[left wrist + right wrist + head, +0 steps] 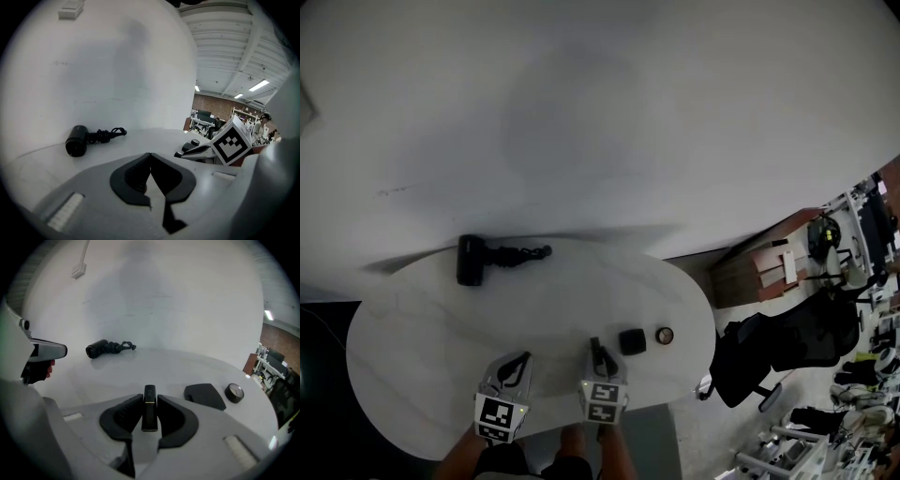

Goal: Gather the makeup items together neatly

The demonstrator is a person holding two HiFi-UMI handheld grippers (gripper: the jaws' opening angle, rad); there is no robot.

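The fingers of the right gripper are clamping a slim black lipstick tube, its long axis running forward along the jaws. The square black compact and small round jar are lying just ahead to the right. In the left gripper view, the left gripper is pinching shut on nothing. In the head view, the right gripper is sitting much nearer the compact on the white table.
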